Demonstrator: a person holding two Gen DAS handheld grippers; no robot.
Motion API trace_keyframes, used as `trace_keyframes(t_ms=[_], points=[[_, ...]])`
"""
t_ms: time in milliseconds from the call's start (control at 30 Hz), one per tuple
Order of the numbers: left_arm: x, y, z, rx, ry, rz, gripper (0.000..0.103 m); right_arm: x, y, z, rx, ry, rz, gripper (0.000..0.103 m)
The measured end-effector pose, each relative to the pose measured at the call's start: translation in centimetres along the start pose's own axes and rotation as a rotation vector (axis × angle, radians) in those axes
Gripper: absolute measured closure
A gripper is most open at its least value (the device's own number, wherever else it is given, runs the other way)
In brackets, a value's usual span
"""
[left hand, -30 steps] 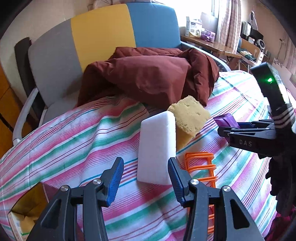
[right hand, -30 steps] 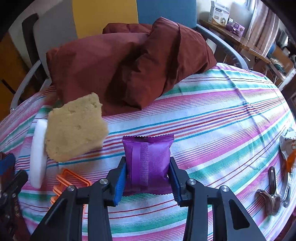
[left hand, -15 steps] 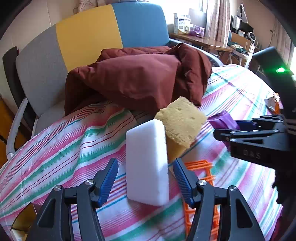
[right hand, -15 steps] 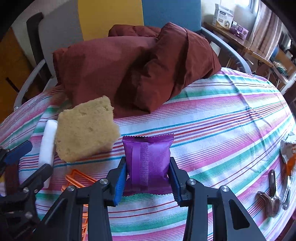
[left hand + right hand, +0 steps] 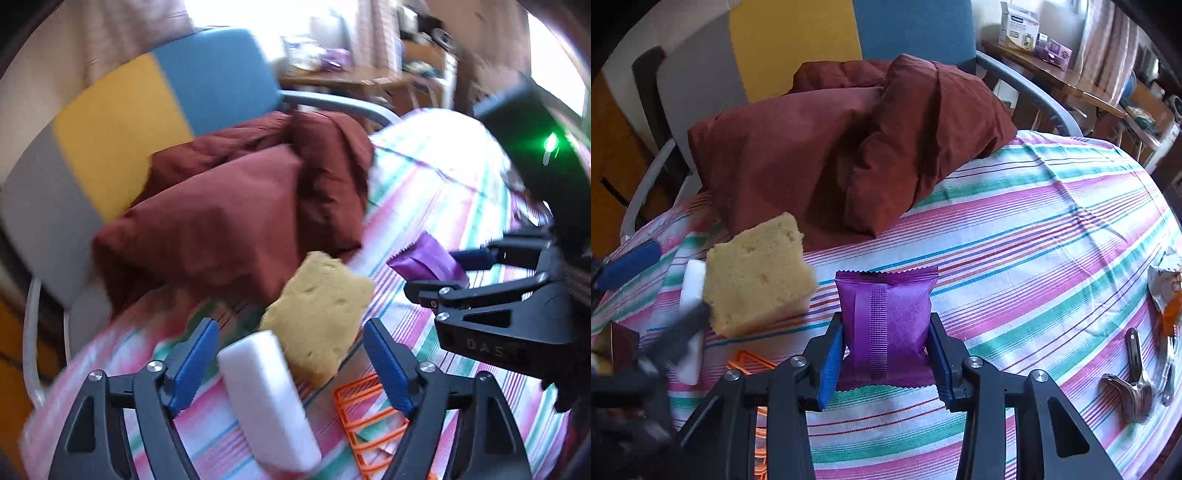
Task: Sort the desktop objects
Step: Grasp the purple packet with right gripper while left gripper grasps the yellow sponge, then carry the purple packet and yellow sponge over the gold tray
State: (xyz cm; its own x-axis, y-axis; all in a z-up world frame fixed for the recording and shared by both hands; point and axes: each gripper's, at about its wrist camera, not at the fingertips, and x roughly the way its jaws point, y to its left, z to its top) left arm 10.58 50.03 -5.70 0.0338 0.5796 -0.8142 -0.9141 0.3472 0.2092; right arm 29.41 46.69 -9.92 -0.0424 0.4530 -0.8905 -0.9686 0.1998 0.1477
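1. A lived-in home room: a striped tablecloth (image 5: pixel 1052 229) covers the table, with a maroon quilted jacket (image 5: pixel 849 147) heaped on it.
2. Behind stand a grey, yellow and blue chair (image 5: pixel 798 40), a cluttered wooden desk (image 5: pixel 1063 79) and curtains (image 5: pixel 1108 40).

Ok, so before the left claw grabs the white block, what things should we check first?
1. Left claw open wide enough: ok, its jaws have just been opening and stand wider than the white block.
2. Block between its blue pads: ok, but not touched yet.
3. Yellow sponge clear of the block: not ok, it leans against the block's far end.
4. Orange rack out of the way: cannot tell, it lies close beside the right pad.
5. Right claw holding firm: ok, shut on the purple packet.
6. Picture sharp: not ok, the left view is blurred.
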Motion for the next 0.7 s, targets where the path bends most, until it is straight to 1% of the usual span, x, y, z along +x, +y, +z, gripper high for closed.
trace_keyframes(t_ms=[33, 100, 133, 267, 333, 367, 400, 433, 467, 500, 567, 700], points=[[0.6, -0.2, 0.3, 0.034, 0.018, -0.011, 0.021, 0.0, -0.2, 0.1, 0.005, 0.002, 0.002, 0.060], [1.5, -0.6, 0.7, 0.092, 0.042, -0.003, 0.020, -0.1, -0.5, 0.2, 0.018, 0.000, 0.003, 0.060], [1.9, -0.7, 0.6, 0.123, 0.051, -0.005, 0.018, -0.2, -0.7, 0.2, 0.025, -0.001, 0.003, 0.060], [3.9, -1.4, 0.6, 0.253, 0.103, -0.019, 0.018, -0.2, -1.3, 0.4, 0.048, 0.001, 0.004, 0.060], [4.6, -1.7, 0.3, 0.281, 0.116, -0.012, 0.019, 0.2, -1.6, 0.8, 0.051, 0.004, 0.004, 0.060], [4.9, -1.7, 0.2, 0.284, 0.119, -0.014, 0.020, 0.1, -1.5, 0.8, 0.074, 0.004, -0.007, 0.060], [5.1, -1.6, 0.1, 0.278, 0.121, -0.026, 0.024, -0.1, -1.3, 0.7, 0.073, 0.003, -0.006, 0.060], [5.1, -1.5, 0.1, 0.257, 0.115, -0.032, 0.035, 0.0, -1.4, 0.8, 0.073, 0.001, -0.009, 0.060], [4.8, -1.2, 0.1, 0.227, 0.101, -0.046, 0.036, 0.1, -1.5, 0.8, 0.073, 0.001, -0.010, 0.060], [4.5, -1.1, 0.1, 0.207, 0.086, -0.051, 0.039, 0.1, -1.5, 0.9, 0.073, -0.001, -0.008, 0.060], [3.8, -0.7, 0.0, 0.168, 0.058, -0.051, 0.041, 0.2, -1.6, 0.9, 0.078, -0.001, -0.012, 0.060], [1.2, -0.4, -0.1, 0.094, -0.012, -0.032, 0.043, -0.6, -1.4, 0.7, 0.089, -0.019, -0.013, 0.061]])
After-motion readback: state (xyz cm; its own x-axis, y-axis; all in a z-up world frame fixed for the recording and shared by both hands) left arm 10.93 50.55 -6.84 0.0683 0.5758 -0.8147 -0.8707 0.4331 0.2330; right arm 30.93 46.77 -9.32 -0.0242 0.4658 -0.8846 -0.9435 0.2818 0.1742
